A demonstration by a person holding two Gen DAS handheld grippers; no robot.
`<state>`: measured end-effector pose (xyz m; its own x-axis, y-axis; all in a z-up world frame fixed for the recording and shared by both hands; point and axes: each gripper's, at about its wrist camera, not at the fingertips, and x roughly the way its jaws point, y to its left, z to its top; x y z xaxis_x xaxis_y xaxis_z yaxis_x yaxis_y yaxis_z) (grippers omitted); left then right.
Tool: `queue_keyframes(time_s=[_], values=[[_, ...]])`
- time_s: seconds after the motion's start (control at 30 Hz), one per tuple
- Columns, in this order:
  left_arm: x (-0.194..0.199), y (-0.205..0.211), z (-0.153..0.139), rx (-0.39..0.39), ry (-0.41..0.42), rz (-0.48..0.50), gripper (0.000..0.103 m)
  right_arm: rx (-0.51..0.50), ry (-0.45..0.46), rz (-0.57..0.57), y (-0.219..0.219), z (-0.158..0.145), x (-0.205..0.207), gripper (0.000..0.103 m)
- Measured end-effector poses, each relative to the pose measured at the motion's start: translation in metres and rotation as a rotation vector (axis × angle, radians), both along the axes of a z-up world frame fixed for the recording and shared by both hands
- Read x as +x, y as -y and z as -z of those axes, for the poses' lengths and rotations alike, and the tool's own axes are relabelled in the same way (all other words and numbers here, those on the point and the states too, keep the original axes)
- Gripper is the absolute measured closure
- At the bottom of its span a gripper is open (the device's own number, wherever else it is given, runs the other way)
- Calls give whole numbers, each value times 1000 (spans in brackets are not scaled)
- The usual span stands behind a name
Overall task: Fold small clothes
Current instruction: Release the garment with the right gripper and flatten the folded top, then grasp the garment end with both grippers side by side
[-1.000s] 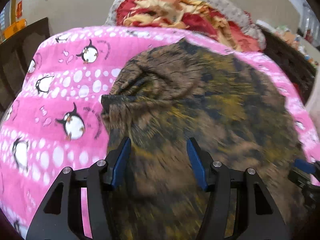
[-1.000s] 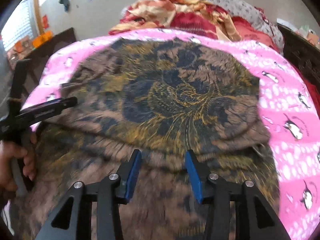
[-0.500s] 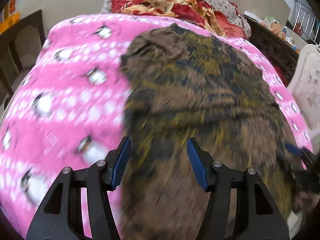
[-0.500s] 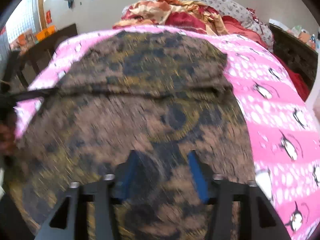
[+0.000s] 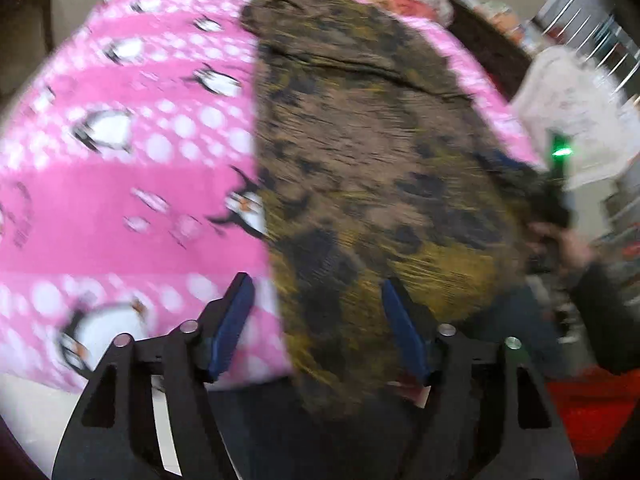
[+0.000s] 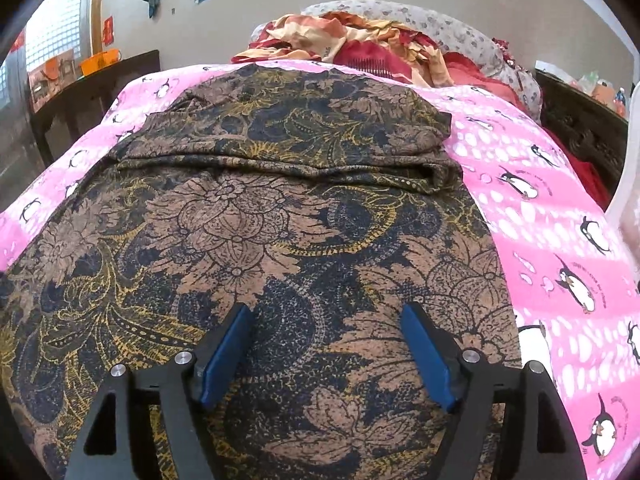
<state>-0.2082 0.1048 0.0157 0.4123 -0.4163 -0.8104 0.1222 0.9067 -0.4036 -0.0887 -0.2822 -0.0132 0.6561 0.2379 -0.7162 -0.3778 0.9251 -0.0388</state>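
Right wrist view: pink penguin blanket (image 6: pixel 552 216) fills the frame; brown floral garment (image 6: pixel 256 240) lies on it, centre, folded edge across upper middle. Right hand-held gripper (image 6: pixel 326 354) released, bottom centre over the garment. Left hand-held gripper (image 5: pixel 316 326) released at garment's lower-left edge.

The supporting surface is a bed covered by a pink penguin-print blanket (image 6: pixel 552 216), which spans its full visible width. A brown, black and gold floral garment (image 6: pixel 256 240) lies flat directly on the blanket, with its far portion folded back over itself to form a crosswise ridge. At the far end of the bed, a heap of red and orange fabric (image 6: pixel 352 44) rests against a grey patterned pillow (image 6: pixel 452 32).
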Motion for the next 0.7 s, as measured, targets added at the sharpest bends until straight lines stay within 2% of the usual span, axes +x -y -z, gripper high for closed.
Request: queue_keyframes(time_s=[0.23, 0.37, 0.47, 0.57, 0.63, 0.7], values=[[15, -12, 12, -288, -16, -9, 35, 5, -5, -3, 0, -1, -1, 27], [17, -15, 6, -317, -22, 30, 35, 62, -50, -21, 13, -13, -8, 28], [9, -15, 4, -295, -15, 67, 38, 175, -35, -45, 52, -32, -37, 28], [8, -10, 3, -231, 7, 83, 43, 172, -41, -73, 90, -37, -67, 29], [8, 0, 1, -148, 32, 105, 49, 193, -79, -86, 116, -33, -83, 39], [9, 10, 2, -53, 55, 135, 64, 241, -134, -98, 136, -24, -93, 47]])
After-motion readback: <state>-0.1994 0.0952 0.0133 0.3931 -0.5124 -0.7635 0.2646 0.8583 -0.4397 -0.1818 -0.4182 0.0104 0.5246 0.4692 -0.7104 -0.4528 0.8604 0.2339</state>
